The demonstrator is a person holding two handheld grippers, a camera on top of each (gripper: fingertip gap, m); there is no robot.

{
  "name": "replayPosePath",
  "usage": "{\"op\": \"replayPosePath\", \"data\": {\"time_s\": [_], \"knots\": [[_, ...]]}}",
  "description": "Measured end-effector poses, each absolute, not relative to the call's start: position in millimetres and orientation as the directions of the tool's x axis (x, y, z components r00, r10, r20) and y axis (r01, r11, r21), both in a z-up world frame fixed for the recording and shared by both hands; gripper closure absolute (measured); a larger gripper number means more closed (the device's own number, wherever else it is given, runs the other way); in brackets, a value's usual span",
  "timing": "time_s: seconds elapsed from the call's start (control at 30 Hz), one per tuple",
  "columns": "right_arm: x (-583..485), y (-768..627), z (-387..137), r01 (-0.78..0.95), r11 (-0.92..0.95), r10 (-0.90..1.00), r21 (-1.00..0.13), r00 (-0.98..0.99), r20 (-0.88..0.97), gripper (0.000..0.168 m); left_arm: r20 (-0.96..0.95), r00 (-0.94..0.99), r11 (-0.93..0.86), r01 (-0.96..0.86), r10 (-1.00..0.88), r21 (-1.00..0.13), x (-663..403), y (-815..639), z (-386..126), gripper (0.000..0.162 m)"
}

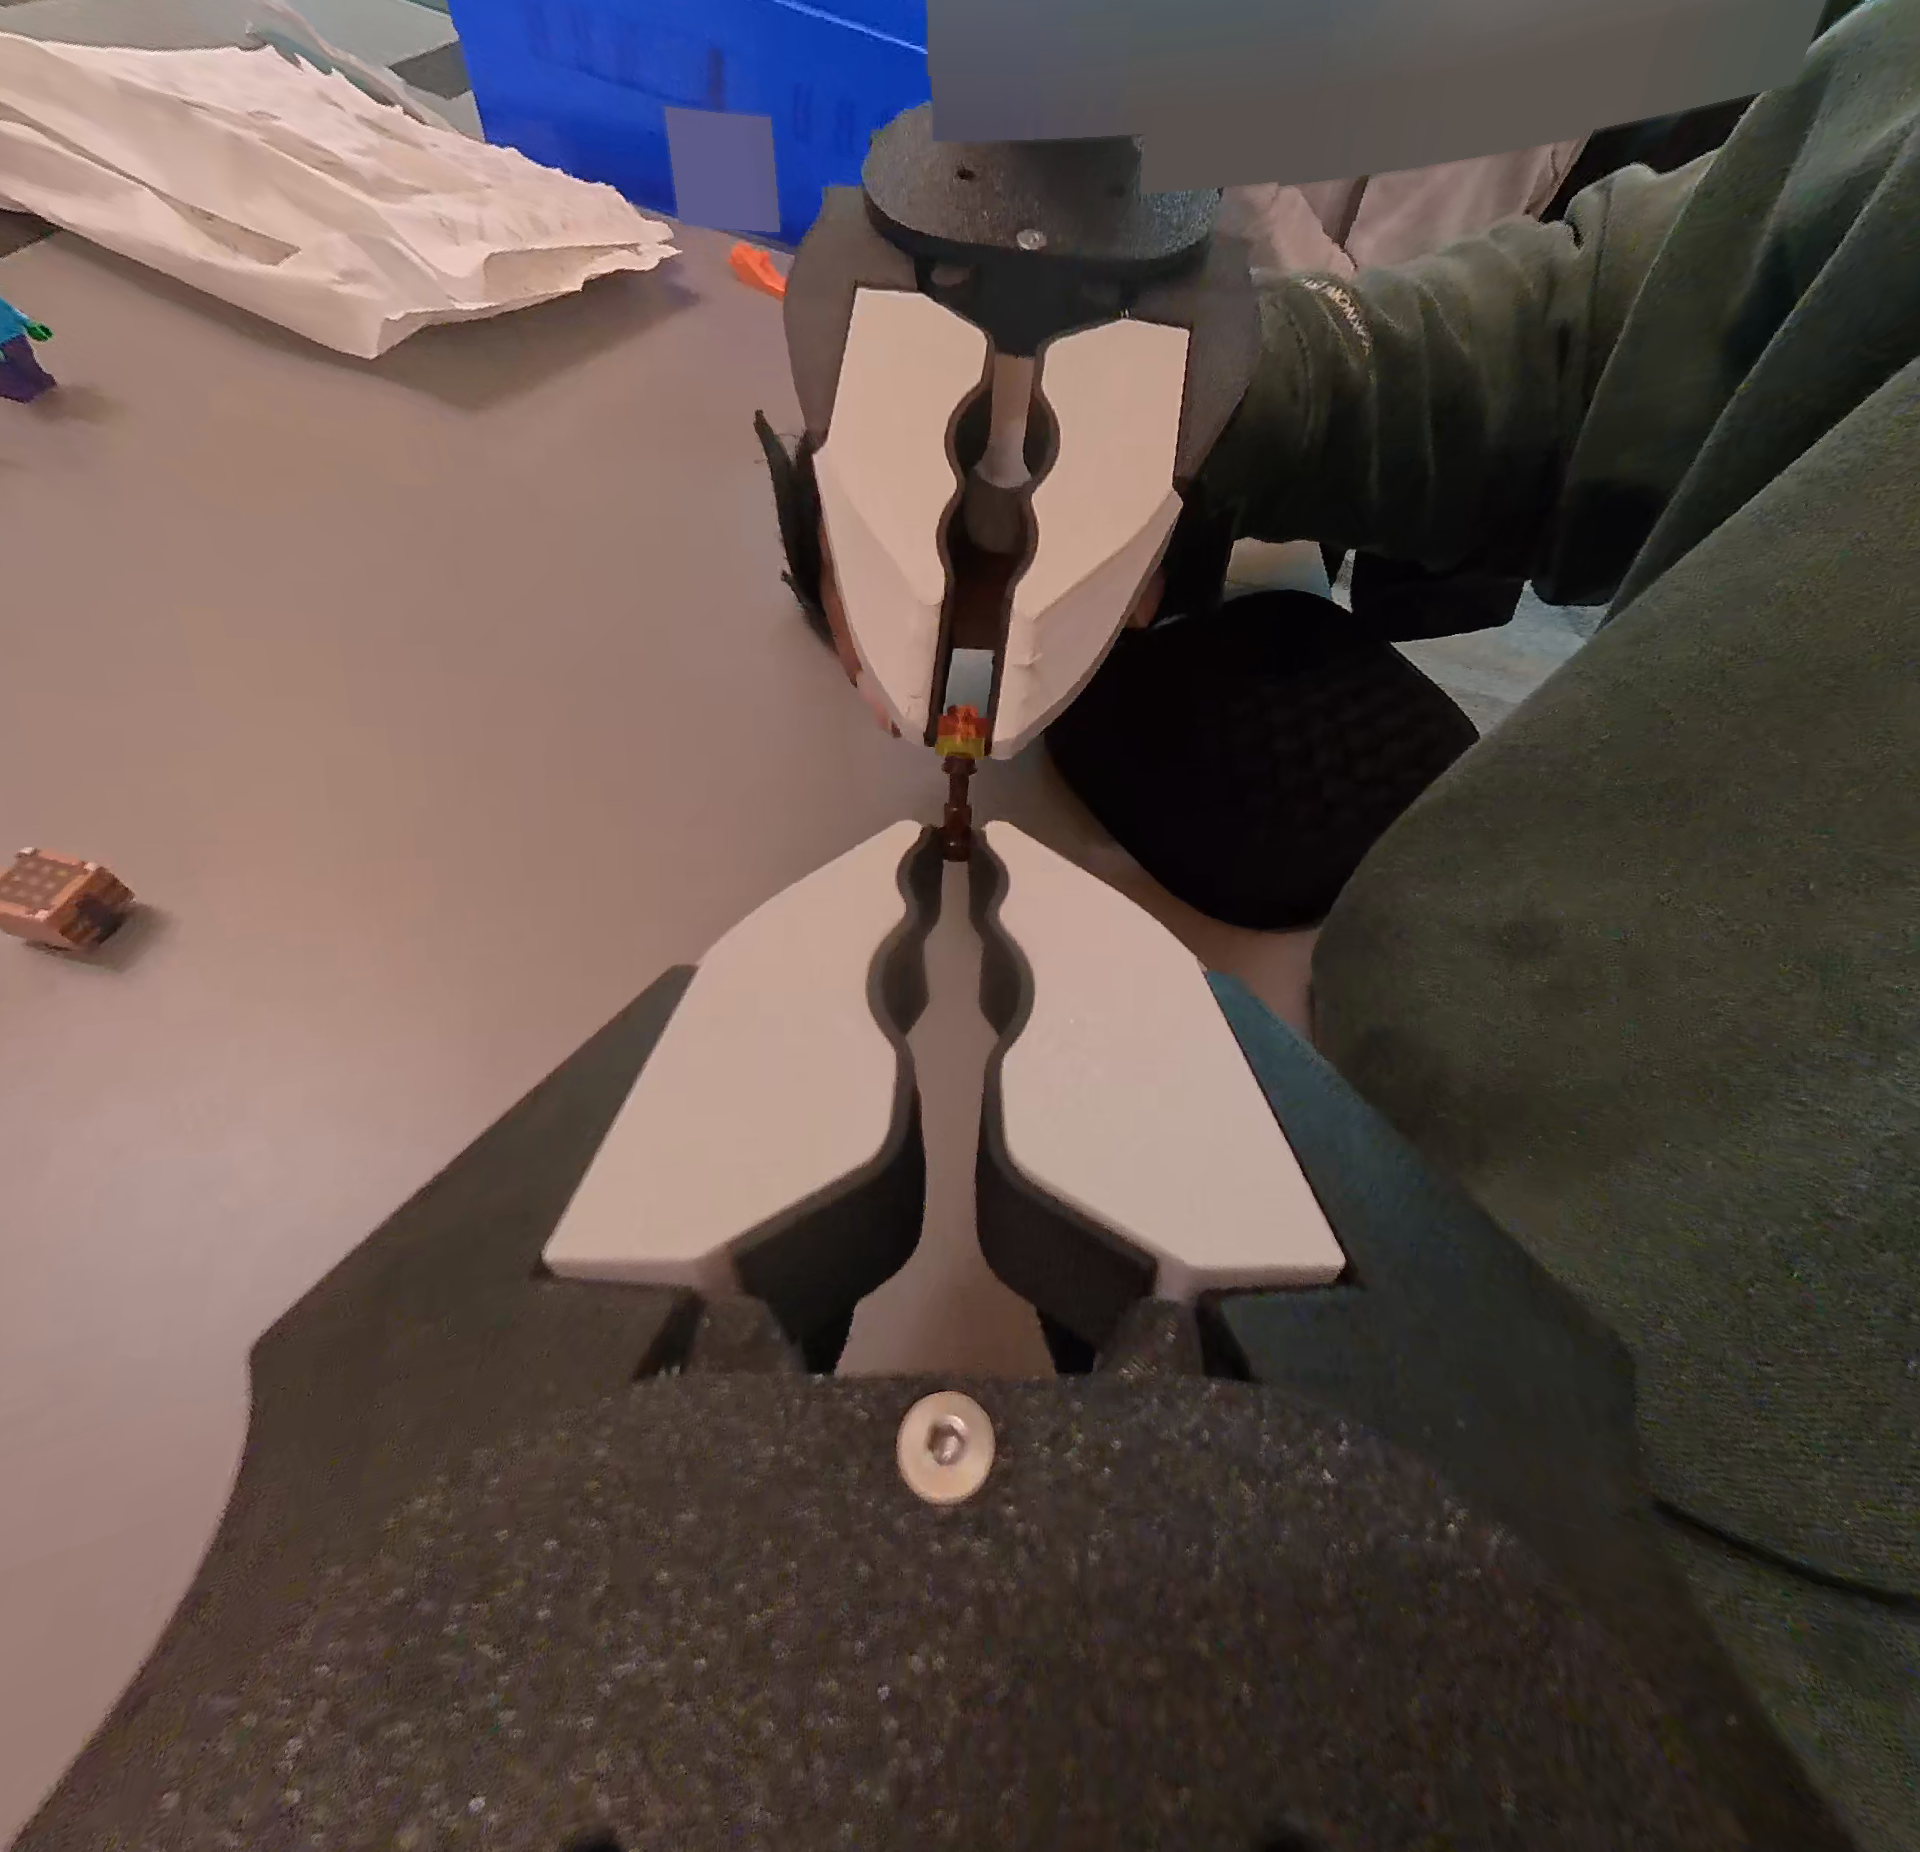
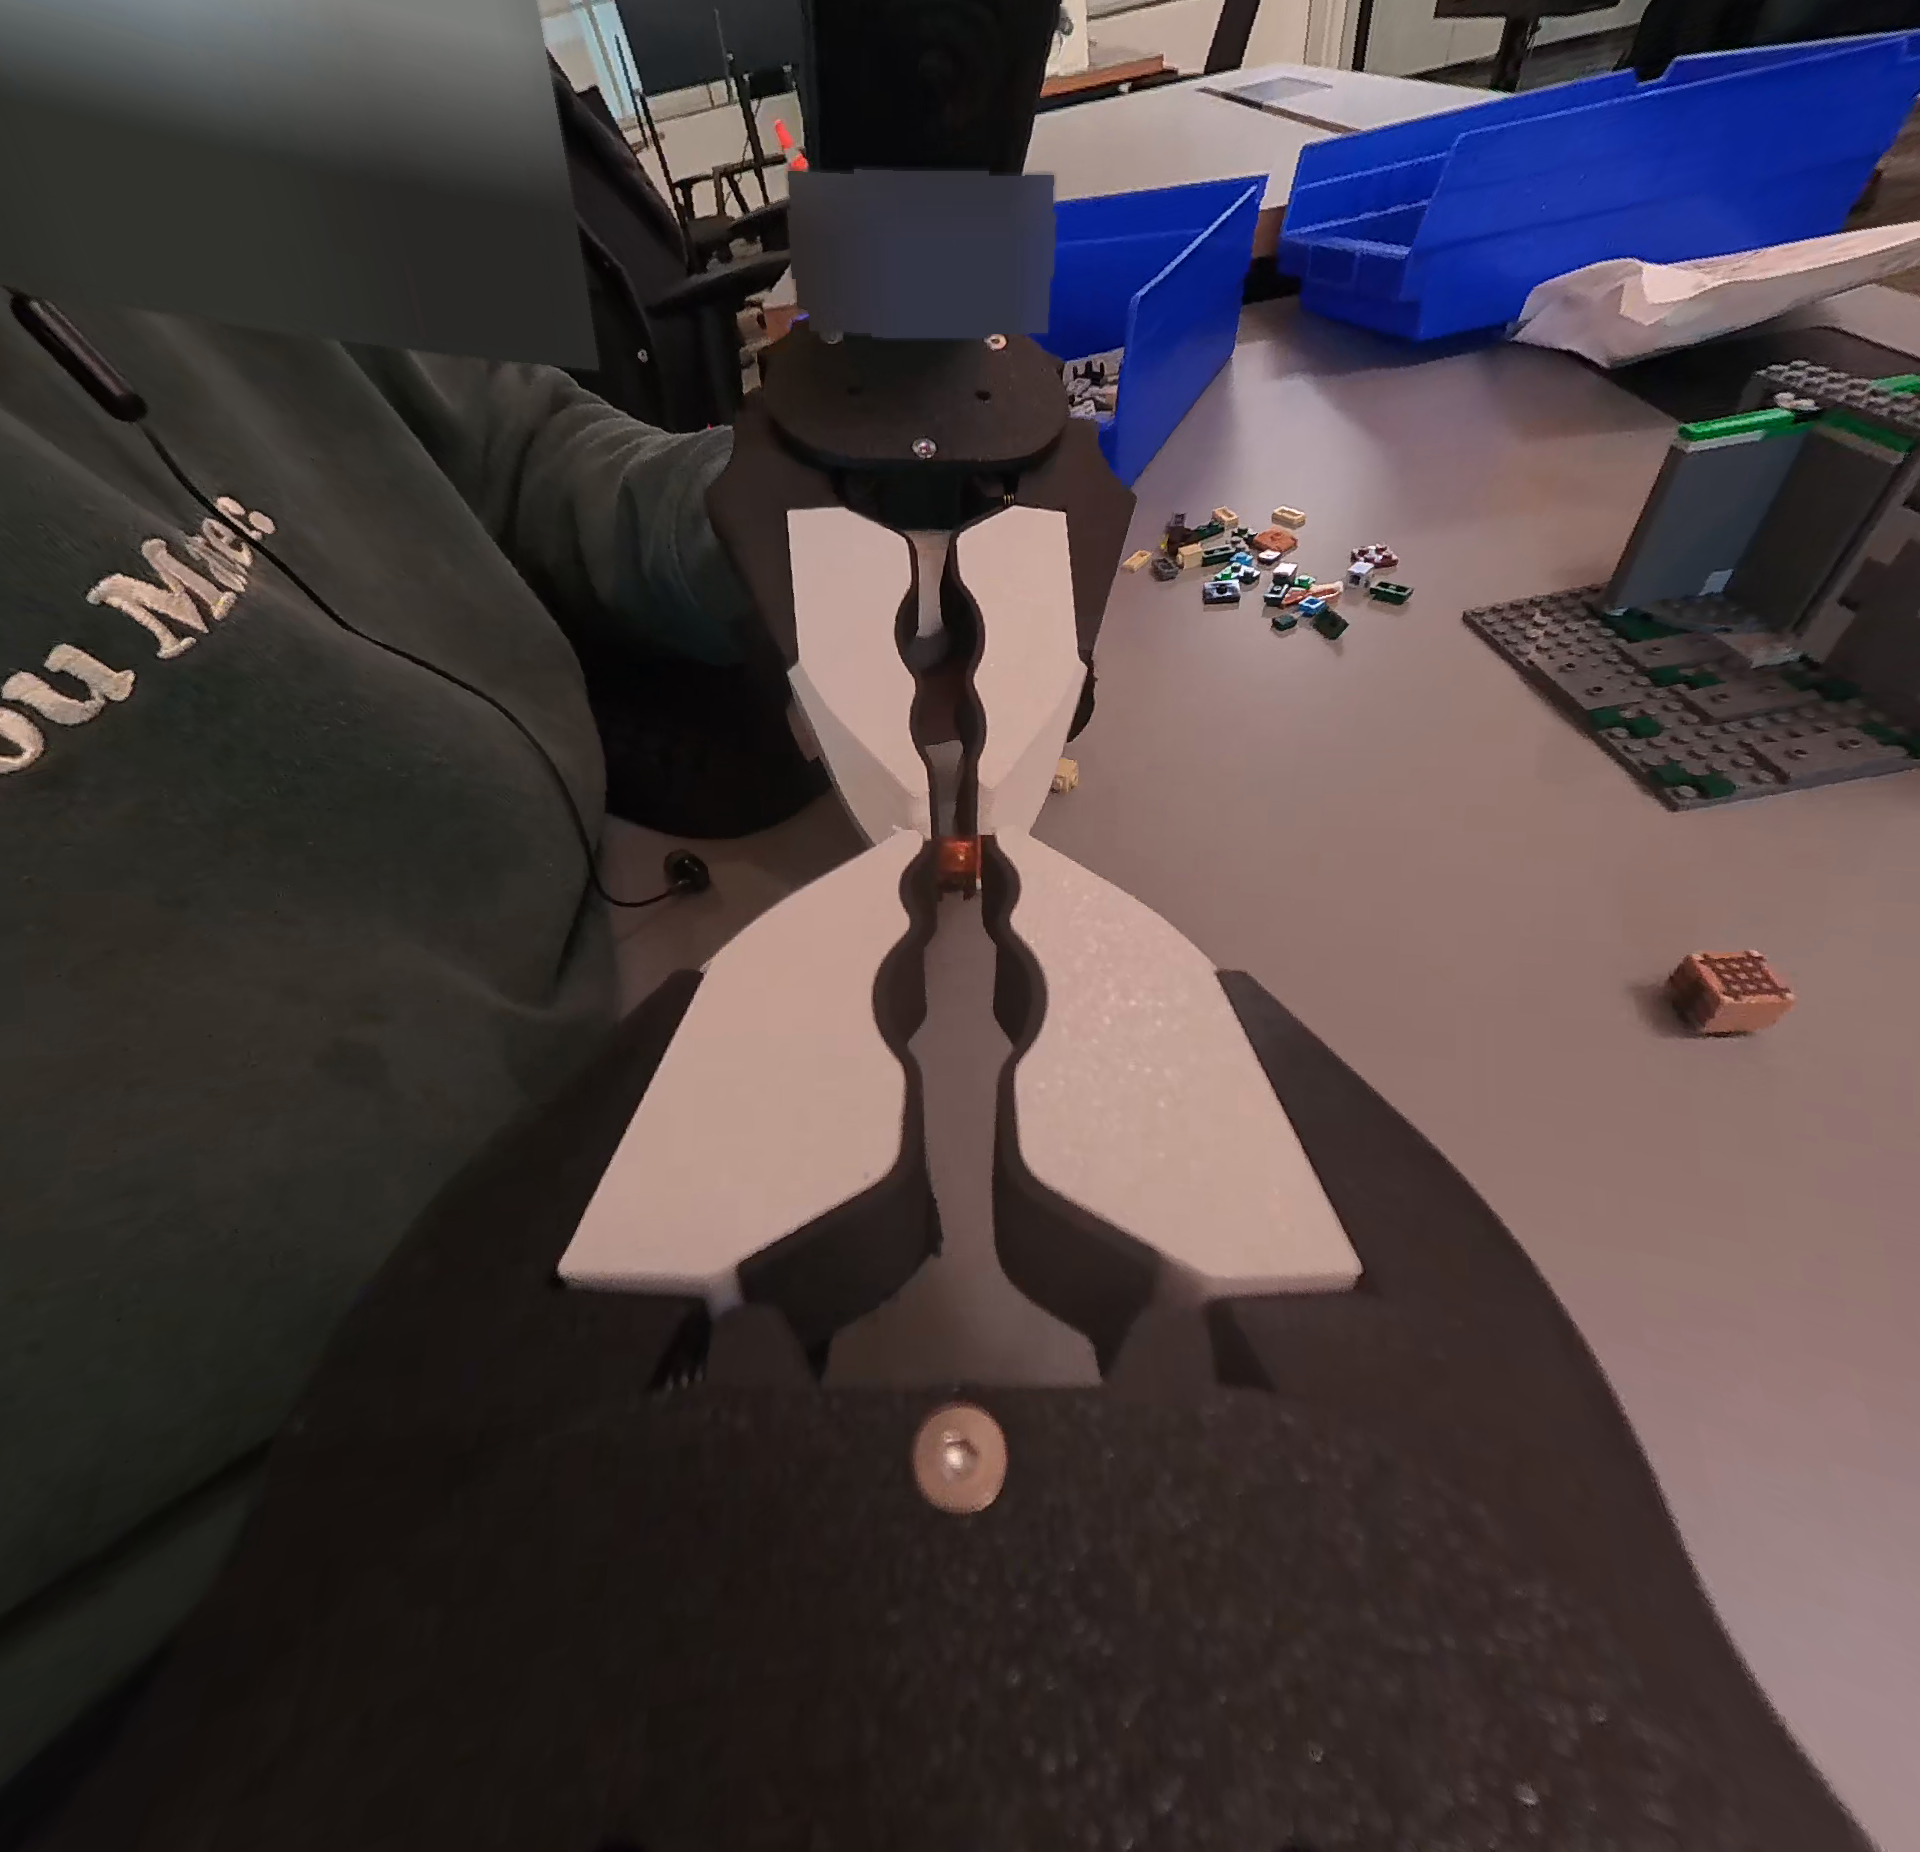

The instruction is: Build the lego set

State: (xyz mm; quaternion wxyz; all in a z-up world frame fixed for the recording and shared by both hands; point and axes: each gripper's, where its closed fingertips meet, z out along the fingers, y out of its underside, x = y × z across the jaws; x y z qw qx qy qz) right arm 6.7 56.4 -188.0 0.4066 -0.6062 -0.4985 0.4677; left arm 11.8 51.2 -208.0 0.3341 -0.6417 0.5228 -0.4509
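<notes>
Left wrist view
Left gripper: closed on the lower end of a thin brown rod piece, pinched at the very tips.
Right gripper: faces it tip to tip, closed on a small orange-and-yellow flame piece.
Where the parts are: both held in the air above the grey worktop, the flame piece at the rod's top end; whether it is fully seated I cannot tell.
Doing the step well: my judgement is to keep rod and flame piece on one straight line and press along that line only, since a rod held by so little would likely swing sideways under a skewed push.
Around: a brown cube-shaped build and a small figure lie well apart on the left; crumpled white paper and a blue bin sit at the back. None stands in the way.

Right wrist view
Right gripper: clamped on the orange piece, with the left gripper meeting it from opposite.
Rod: hidden here behind the tips.
Around: a heap of loose small pieces and the partly built grey model on its baseplate stand off to the right, the brown cube nearer. The person's green sleeve is close on the left but clear of the joint.
</notes>
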Motion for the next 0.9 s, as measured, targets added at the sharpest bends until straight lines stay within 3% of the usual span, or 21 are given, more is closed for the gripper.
{"op": "replayPosePath", "data": {"time_s": [0.43,0.73,0.9], "knots": [[7,61,-180,0.398,-0.112,0.994,-0.911,0.058,-0.097,0.161,0.175,0.069,-0.187,-0.241,-0.982,-0.952,17,58,-200,0.157],[7,67,-167,0.617,-0.003,1.000,-0.787,-0.014,-0.015,0.161,0.156,0.121,-0.167,-0.091,-0.980,-0.982,21,66,-184,0.157],[2,68,-159,0.657,0.030,0.999,-0.753,-0.043,0.002,0.160,0.155,0.129,-0.164,-0.066,-0.979,-0.984,17,66,-176,0.157]]}}
